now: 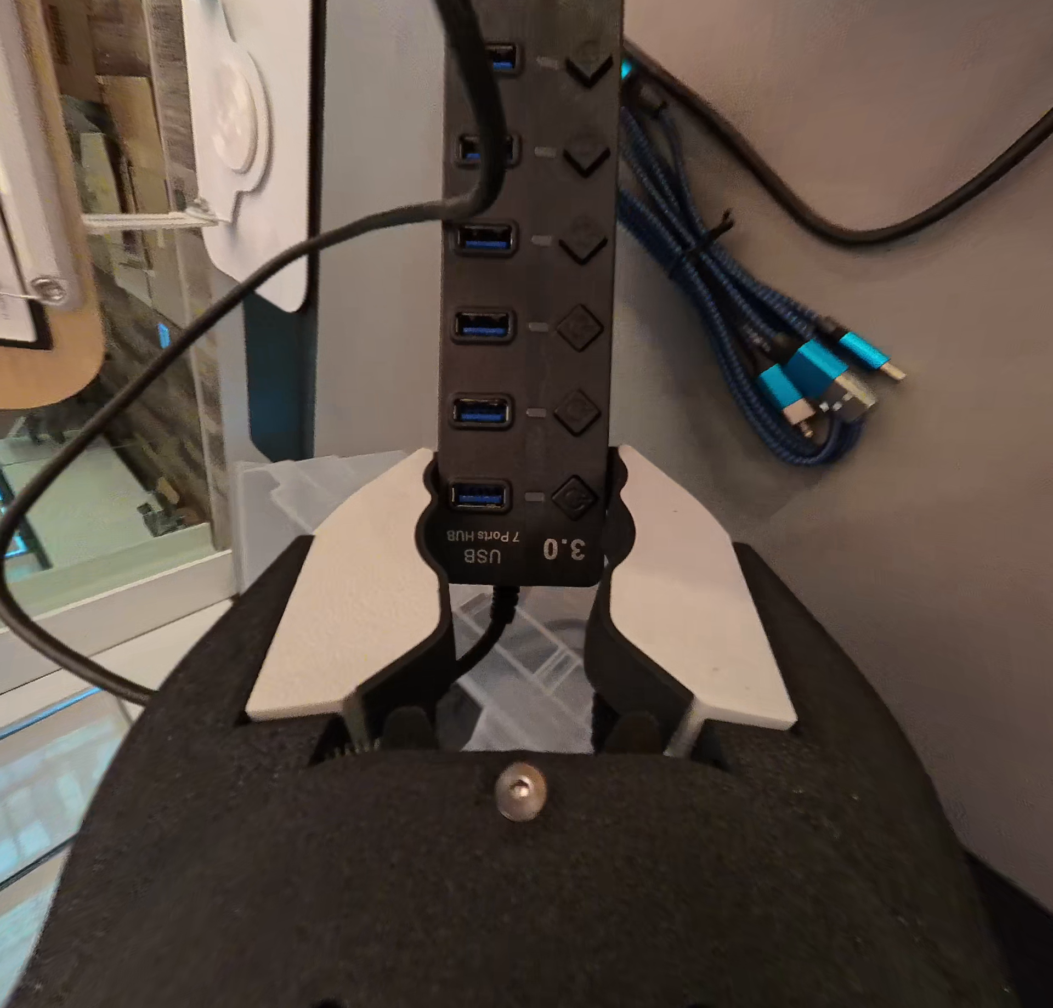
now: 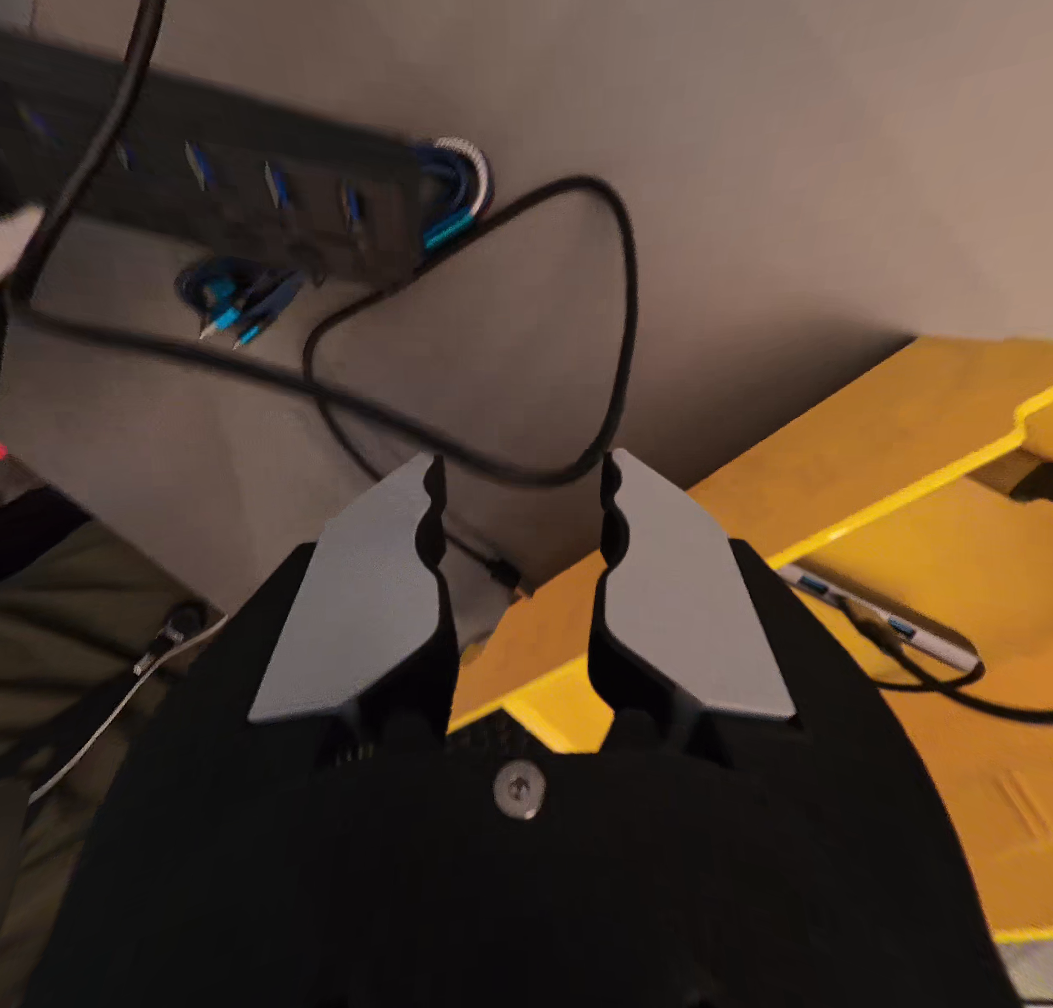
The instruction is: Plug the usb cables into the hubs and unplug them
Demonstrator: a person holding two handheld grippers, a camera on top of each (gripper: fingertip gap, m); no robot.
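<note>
1. the left tool (image 1: 521,516) is closed on the near end of a long black hub (image 1: 530,274), its white fingers (image 1: 364,576) pressing on both sides of the body just by the last port.
2. the hub runs straight away from the left camera, with a row of blue ports (image 1: 481,325) along its left half and diamond buttons (image 1: 578,328) along its right.
3. a black cable (image 1: 171,348) crosses the hub's face near the third port from the far end, then loops out to the left and back under the tool; whether its plug sits in a port cannot be told.
4. the hub's own cord (image 1: 496,621) leaves its near end and drops between the fingers.
5. a tied bundle of blue braided cables (image 1: 741,319) with teal plugs lies on the grey worktop (image 1: 854,97) just right of the hub.
6. the right tool (image 2: 521,496) is open with a clear gap between its fingers and holds nothing.
7. in the blurred right view the hub (image 2: 239,194) sits far left, well apart from the right tool, with the blue bundle (image 2: 239,297) below it and a black cable (image 2: 621,297) looping across the worktop.
8. a yellow tray (image 2: 826,468) lies to the right, with a slim silver hub (image 2: 889,621) on it.
</note>
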